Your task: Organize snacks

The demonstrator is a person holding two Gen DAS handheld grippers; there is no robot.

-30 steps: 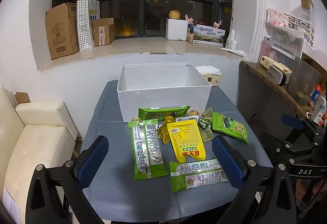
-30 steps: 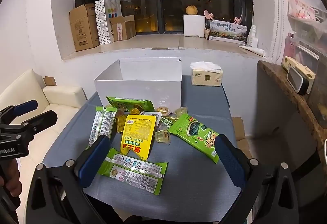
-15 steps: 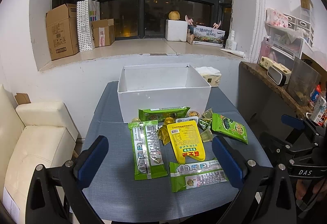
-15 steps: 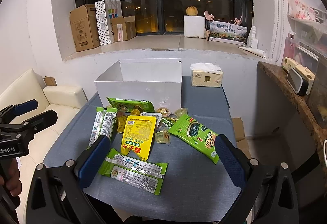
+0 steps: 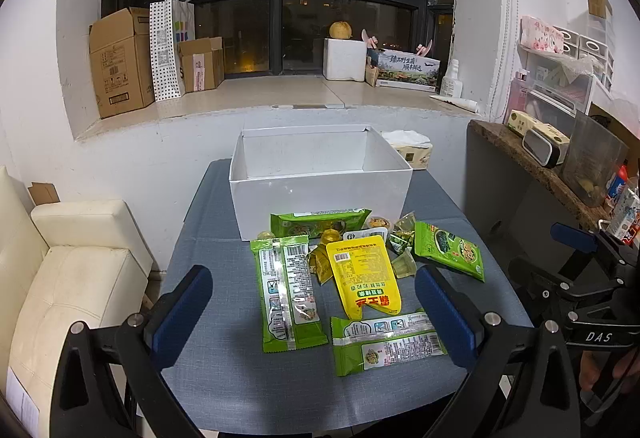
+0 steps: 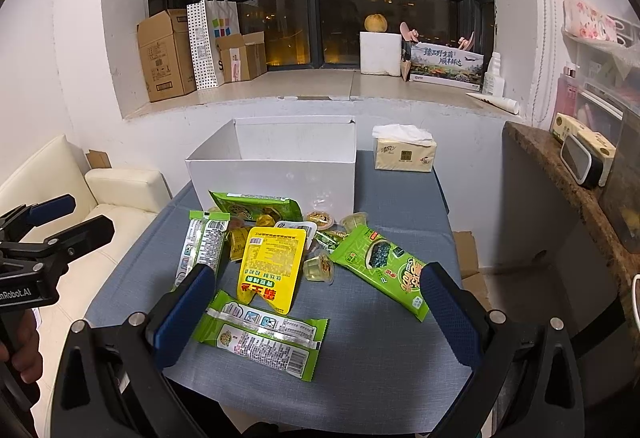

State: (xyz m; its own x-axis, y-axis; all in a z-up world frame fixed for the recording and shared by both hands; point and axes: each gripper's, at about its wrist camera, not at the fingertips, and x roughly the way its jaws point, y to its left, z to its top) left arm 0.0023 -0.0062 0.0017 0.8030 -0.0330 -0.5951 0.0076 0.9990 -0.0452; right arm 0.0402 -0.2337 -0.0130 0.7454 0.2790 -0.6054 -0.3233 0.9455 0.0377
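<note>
White box (image 5: 320, 194) stands open at the far middle of the counter (image 5: 216, 366); its visible interior holds nothing. Snacks lie in a loose cluster just in front of the box, none inside. Yellow pouch (image 5: 366, 280) lies flat at the centre, print upside down. Long green pack (image 5: 286, 292) lies to its left, a second green pack (image 5: 386, 342) crosswise at the near edge. Seaweed pack (image 6: 382, 272) lies at the right, tilted. Another green pack (image 5: 318, 222) touches the box's front wall. Small jelly cups (image 6: 319, 267) and wrapped sweets sit between the packs. Counter cover is blue-grey cloth. Tissue box (image 6: 404, 154) stands right of the box. Cream sofa (image 5: 68, 278) lies left; cardboard boxes (image 5: 120, 60) on the window ledge. Left hand-held gripper (image 5: 312, 314) and right hand-held gripper (image 6: 314, 316) both hover spread wide, gripping nothing.
</note>
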